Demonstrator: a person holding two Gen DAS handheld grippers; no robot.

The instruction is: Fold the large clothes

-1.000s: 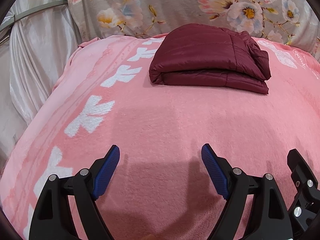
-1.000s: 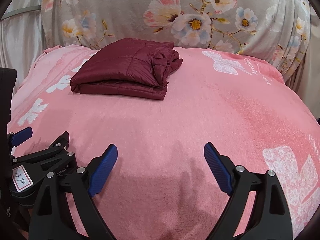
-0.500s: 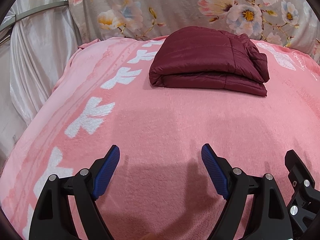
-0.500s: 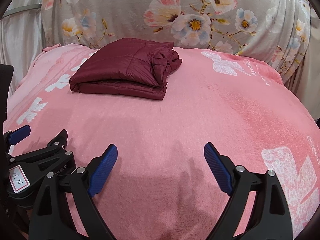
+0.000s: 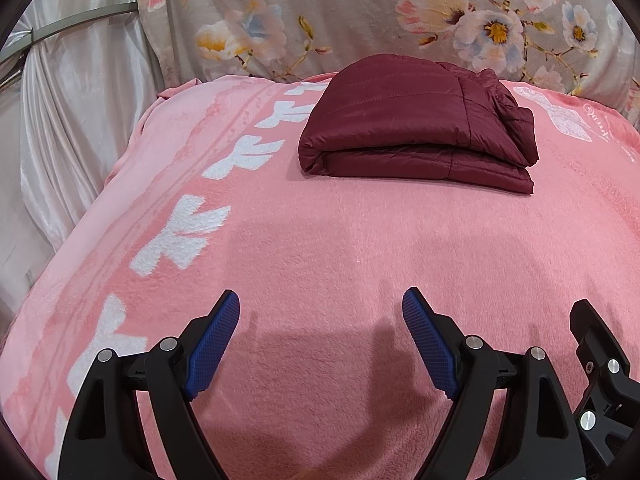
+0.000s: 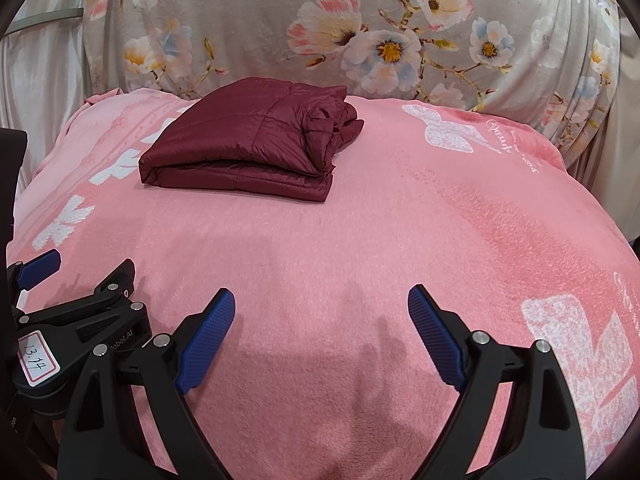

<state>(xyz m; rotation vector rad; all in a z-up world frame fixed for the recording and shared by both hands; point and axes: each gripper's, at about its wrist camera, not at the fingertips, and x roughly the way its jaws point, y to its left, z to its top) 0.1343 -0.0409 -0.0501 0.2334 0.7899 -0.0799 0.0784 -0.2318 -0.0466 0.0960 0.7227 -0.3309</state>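
Note:
A dark red quilted jacket (image 5: 416, 128) lies folded in a compact stack on the far part of a pink blanket (image 5: 320, 248); it also shows in the right wrist view (image 6: 248, 140). My left gripper (image 5: 320, 304) is open and empty, low over the blanket's near part, well short of the jacket. My right gripper (image 6: 321, 300) is open and empty too, beside the left one. The left gripper's body (image 6: 76, 320) shows at the lower left of the right wrist view.
The pink blanket (image 6: 400, 240) with white flower prints covers a raised surface. A grey floral cloth (image 5: 360, 12) hangs behind it. White satin curtains (image 5: 72, 100) hang at the left, past the blanket's edge.
Both grippers have drawn back a little from the folded jacket, which sits slightly lower in both views. Both stay open.

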